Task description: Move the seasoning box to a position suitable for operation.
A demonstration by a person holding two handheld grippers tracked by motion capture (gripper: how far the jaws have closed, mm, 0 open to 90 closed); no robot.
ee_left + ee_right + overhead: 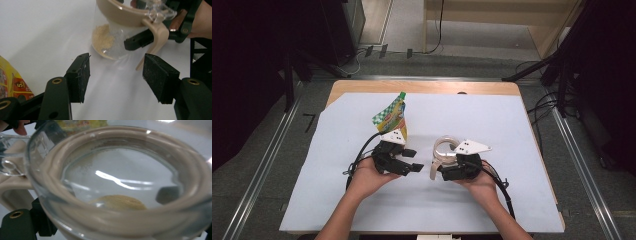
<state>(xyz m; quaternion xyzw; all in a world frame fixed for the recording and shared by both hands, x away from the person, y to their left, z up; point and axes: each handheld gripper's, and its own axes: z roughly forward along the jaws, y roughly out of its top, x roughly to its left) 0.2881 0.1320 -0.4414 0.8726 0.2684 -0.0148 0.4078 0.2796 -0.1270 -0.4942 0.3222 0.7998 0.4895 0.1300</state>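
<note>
My right gripper (451, 167), frame centre, clamps the tilted jug (443, 150) holding tan powder (102, 37). My left gripper (412, 160), jaws apart and empty, sits beside it. Pouch (391, 116) stands upper left.

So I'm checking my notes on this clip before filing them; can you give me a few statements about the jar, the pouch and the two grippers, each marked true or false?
1. The clear jar holds a little tan powder. True.
2. The left gripper has its jaws shut on the jar. False: its jaws stand open with nothing between them.
3. The right gripper holds the jar. True: one black jaw shows through the glass.
4. The jar is full to the rim. False: powder covers only part of the bottom.
5. The colourful pouch is beside the left gripper. True.
6. The table cover is dark red. False: it is pale, almost white.
</note>
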